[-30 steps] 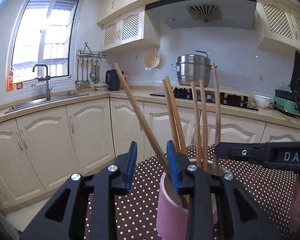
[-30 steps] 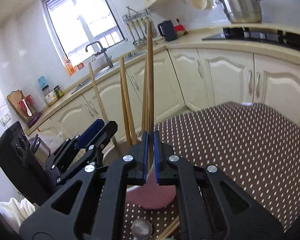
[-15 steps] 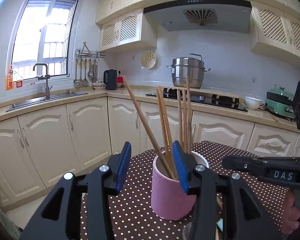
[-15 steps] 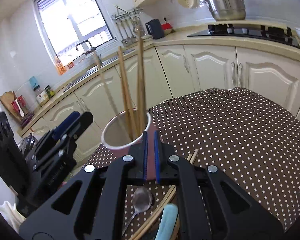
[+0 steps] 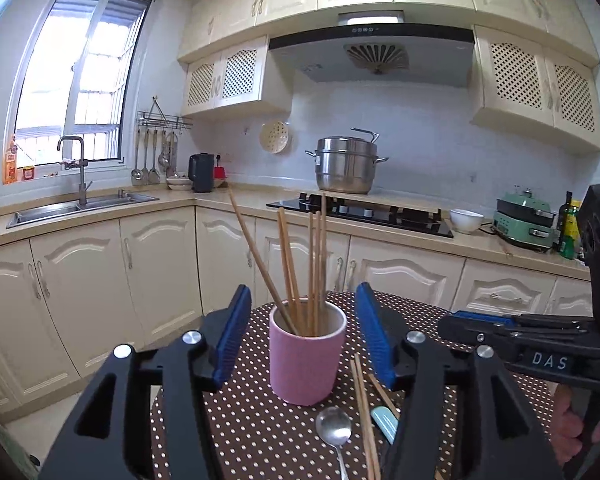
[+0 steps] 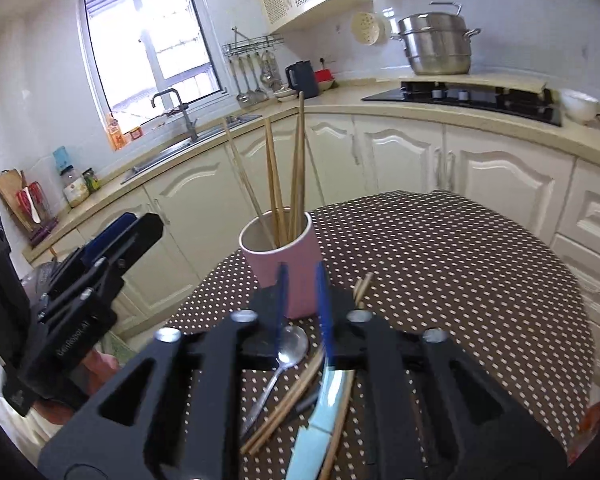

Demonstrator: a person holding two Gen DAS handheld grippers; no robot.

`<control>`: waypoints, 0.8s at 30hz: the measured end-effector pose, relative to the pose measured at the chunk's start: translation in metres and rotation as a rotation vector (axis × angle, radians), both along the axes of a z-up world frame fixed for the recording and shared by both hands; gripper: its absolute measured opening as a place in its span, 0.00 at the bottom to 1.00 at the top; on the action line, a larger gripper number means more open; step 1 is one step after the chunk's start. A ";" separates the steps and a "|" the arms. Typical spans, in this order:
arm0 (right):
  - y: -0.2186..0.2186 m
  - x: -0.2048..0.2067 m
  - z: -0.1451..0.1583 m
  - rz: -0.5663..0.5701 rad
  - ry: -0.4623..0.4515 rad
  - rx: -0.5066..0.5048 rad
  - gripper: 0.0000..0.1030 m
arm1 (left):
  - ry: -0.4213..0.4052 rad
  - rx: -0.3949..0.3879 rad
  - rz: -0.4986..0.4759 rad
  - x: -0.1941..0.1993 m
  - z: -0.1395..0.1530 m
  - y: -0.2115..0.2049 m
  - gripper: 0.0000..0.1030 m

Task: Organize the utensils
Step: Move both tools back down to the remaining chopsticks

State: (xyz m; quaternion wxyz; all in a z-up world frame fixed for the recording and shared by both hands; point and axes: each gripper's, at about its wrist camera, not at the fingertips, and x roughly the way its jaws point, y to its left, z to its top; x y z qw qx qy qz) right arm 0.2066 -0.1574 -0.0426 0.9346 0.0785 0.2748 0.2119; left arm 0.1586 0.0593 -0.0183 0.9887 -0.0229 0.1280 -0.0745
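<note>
A pink cup (image 5: pixel 306 360) (image 6: pixel 268 268) stands on the brown dotted tablecloth (image 5: pixel 256 420) (image 6: pixel 460 280) with several wooden chopsticks (image 5: pixel 316 264) (image 6: pixel 274 184) upright in it. My left gripper (image 5: pixel 302 308) (image 6: pixel 132 228) is back from the cup, its jaws opening and touching nothing. My right gripper (image 6: pixel 301 280) (image 5: pixel 460 320) is also opening, with nothing between its pads. In front of the cup lie a metal spoon (image 6: pixel 292 344) (image 5: pixel 332 428), loose chopsticks (image 6: pixel 288 404) (image 5: pixel 362 408) and a light-blue-handled utensil (image 6: pixel 324 400) (image 5: pixel 384 424).
The table's rounded edge (image 6: pixel 580 320) drops off toward cream cabinets (image 5: pixel 100 280). Behind them runs a counter with a sink (image 5: pixel 80 204), a black hob (image 5: pixel 360 212) and a steel pot (image 5: pixel 346 166). A hand (image 5: pixel 568 432) holds the right gripper.
Both grippers pulled back from the cup. The right gripper, earlier shut on chopsticks, has let them go into the cup and opened. The left jaws have spread wider.
</note>
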 end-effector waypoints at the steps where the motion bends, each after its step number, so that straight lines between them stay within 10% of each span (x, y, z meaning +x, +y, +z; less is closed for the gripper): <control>1: -0.002 -0.005 0.000 -0.009 -0.009 0.002 0.52 | 0.008 -0.001 -0.004 -0.004 0.000 -0.001 0.53; 24: -0.016 -0.007 -0.104 -0.076 0.284 -0.159 0.55 | 0.423 0.040 -0.123 0.016 -0.094 0.002 0.54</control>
